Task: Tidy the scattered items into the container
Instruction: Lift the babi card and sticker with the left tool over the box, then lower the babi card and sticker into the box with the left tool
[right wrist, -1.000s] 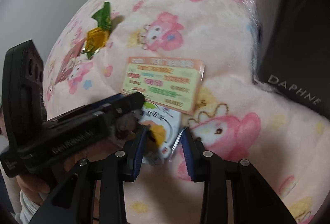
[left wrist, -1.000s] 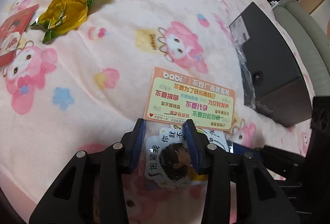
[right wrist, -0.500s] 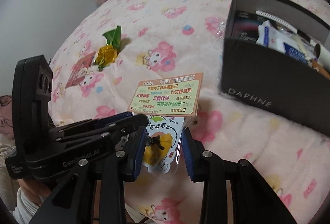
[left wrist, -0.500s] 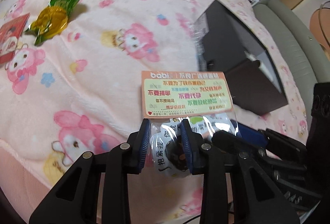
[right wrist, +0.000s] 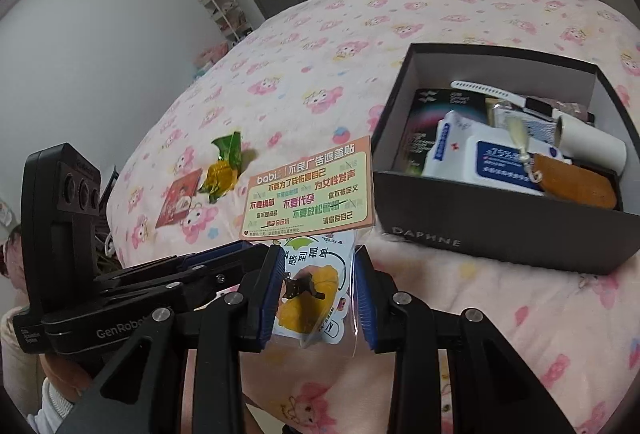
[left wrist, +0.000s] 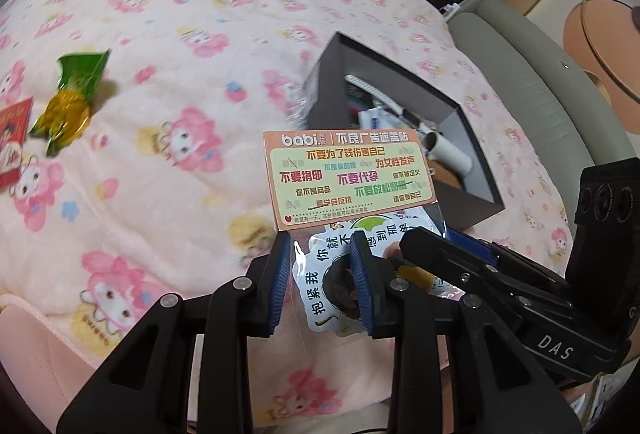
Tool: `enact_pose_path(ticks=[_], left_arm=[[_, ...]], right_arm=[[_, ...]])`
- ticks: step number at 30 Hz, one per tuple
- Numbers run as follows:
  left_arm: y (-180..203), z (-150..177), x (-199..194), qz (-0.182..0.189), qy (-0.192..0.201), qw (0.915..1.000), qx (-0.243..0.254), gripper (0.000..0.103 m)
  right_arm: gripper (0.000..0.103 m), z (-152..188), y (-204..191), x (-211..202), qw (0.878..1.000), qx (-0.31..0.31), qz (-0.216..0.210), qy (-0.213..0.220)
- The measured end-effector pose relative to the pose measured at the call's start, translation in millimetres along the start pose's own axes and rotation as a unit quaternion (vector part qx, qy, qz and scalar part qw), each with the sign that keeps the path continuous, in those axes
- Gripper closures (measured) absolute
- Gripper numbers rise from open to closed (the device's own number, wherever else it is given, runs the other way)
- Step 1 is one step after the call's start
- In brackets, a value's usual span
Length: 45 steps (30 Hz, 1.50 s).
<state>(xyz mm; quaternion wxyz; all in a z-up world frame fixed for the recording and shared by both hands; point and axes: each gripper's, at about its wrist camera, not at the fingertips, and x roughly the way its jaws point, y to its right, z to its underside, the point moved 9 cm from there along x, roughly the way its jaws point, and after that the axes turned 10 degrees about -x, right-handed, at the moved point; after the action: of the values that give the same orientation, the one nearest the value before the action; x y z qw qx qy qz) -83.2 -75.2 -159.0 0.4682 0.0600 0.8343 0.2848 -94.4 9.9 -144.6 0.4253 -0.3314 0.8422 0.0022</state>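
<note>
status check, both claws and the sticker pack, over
Left claw and right claw both on the sticker pack, lifted off the blanket. Box open to the right, path clear. Candy wrapper not yet collected.

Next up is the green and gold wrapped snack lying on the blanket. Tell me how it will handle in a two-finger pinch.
The green and gold snack packet looks small and puffed, so probably light. Its shiny, crinkled foil may slip between the pads and crumple. On the soft pink blanket it will likely sink rather than slide when pressed.

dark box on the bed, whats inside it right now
The dark box holds a white roll, white-and-blue packets, a brown pouch and a white strap. Anything beneath these is covered.
</note>
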Motion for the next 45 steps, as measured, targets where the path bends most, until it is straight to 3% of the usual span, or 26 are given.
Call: enact_pose_path(ticks=[6,13,18,30,38,45], left_arm=[[48,-20,25,0.028,-0.004,0.9994,0.022,0.073],[118,-45,55,0.032,-0.002,0.9966,0.076,0.073],[146,-60,84,0.017,0.002,0.9949,0.100,0.073],[136,-52,160,-0.024,-0.041,0.9968,0.064,0.076],[125,-47,177,-0.050,-0.054,0.9956,0.058,0.076],[134,-45,179,-0.073,-0.054,0.9917,0.091,0.075]], right_arm=[[0.073,-15,34,-27,0.999,-0.001,0.025,0.031],[0.073,-38,97,-47,0.997,0.025,0.055,0.054],[0.073,-53,136,-49,0.995,0.030,0.069,0.060],[0.073,-41,187,-11,0.996,0.038,0.078,0.031],[0.073,-31,200,7,0.996,0.047,0.070,0.008],[0.073,-21,216,12,0.995,0.070,0.076,-0.012]])
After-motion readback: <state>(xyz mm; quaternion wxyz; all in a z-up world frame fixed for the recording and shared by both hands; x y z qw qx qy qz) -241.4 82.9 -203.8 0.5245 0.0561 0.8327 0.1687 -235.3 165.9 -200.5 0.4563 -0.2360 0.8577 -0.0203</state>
